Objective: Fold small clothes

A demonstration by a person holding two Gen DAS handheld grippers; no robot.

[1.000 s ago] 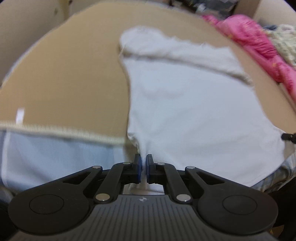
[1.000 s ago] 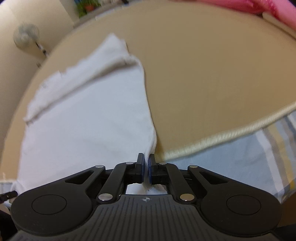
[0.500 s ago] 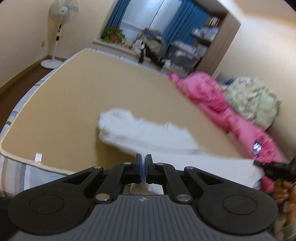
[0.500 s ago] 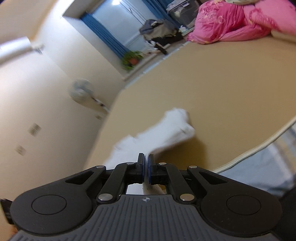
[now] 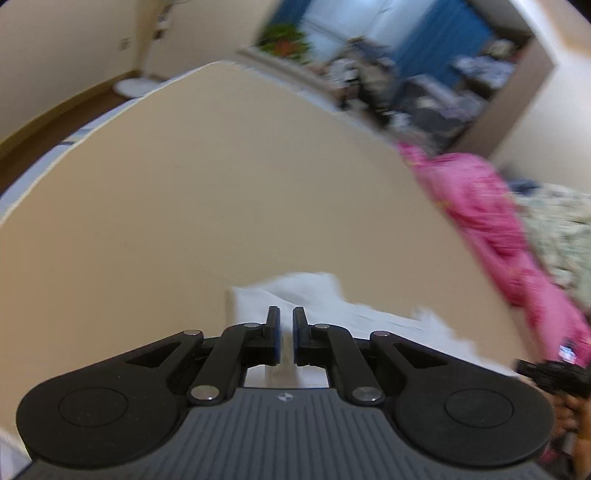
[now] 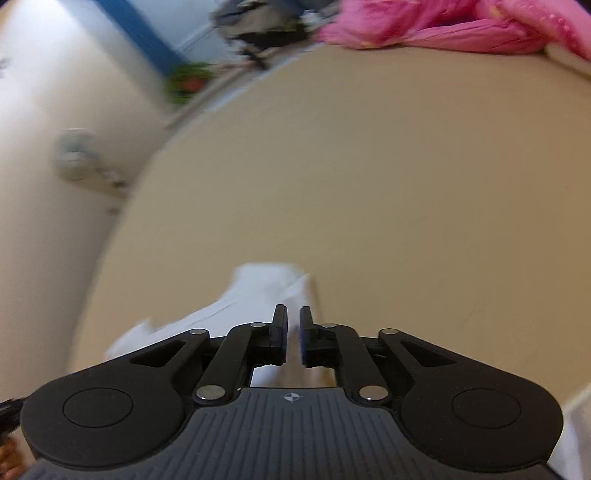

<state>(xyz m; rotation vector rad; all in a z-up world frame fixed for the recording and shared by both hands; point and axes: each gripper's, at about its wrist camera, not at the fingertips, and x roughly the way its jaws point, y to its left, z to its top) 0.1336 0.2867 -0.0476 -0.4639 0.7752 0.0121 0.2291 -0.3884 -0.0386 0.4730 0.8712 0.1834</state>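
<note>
Both views are pretty motion-smeared, so the white garment is just a fuzzy shape, its near part hidden behind the gripper bodies. The far-end clutter is unreadable, and the pink bedding gets cut off at the top edge.

The left gripper tilts downward, its jaws parted by a narrow slot — they have just been opening, and the pads no longer press on anything. The right gripper tilts downward likewise, its jaws also just opened to a slim gap. At the right edge of the left wrist view a hand grips the other gripper's dark handle
</note>
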